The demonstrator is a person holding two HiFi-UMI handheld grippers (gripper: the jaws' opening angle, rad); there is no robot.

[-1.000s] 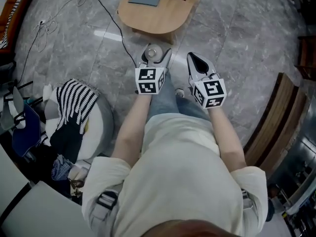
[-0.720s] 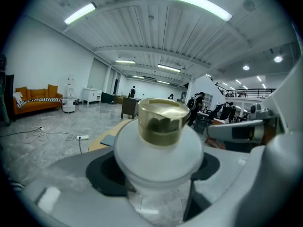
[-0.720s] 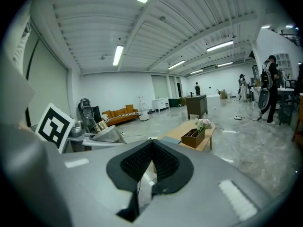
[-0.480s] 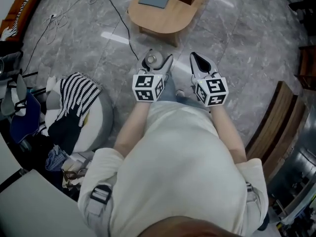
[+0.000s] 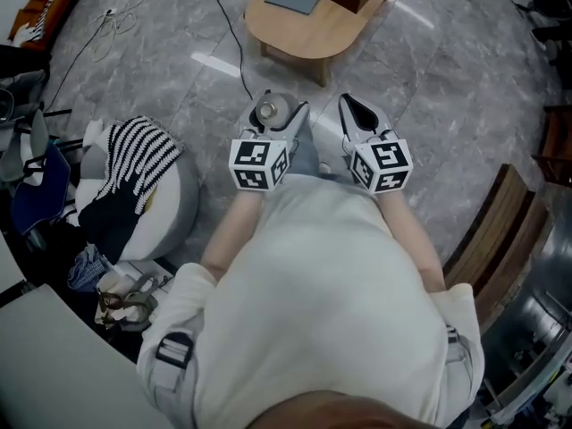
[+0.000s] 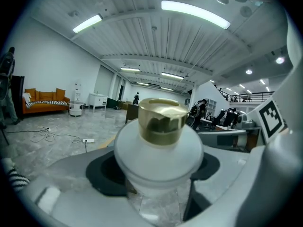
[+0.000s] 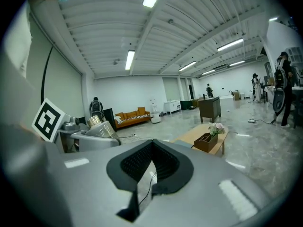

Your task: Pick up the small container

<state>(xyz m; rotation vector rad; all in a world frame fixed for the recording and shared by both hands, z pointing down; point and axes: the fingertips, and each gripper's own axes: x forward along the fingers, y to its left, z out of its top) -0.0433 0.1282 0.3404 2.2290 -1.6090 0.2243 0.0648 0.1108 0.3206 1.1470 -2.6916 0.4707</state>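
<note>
1. The left gripper's (image 5: 279,121) jaws were clamped on the small container (image 6: 160,143), held above the floor.
2. The right gripper's (image 7: 150,169) jaws stood nearly together, empty.
3. Risk: the rounded body could probably slip if clamping pressure eased.

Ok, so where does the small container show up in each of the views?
Head view: the small container is upper centre, clamped in the left gripper.
Left gripper view: dead centre between the jaws, gold cap on top.
Right gripper view: far left, gold cap showing, tilted.
Shared landmark: the orange sofa, mid-left in the right gripper view, top-left corner in the head view.
</note>
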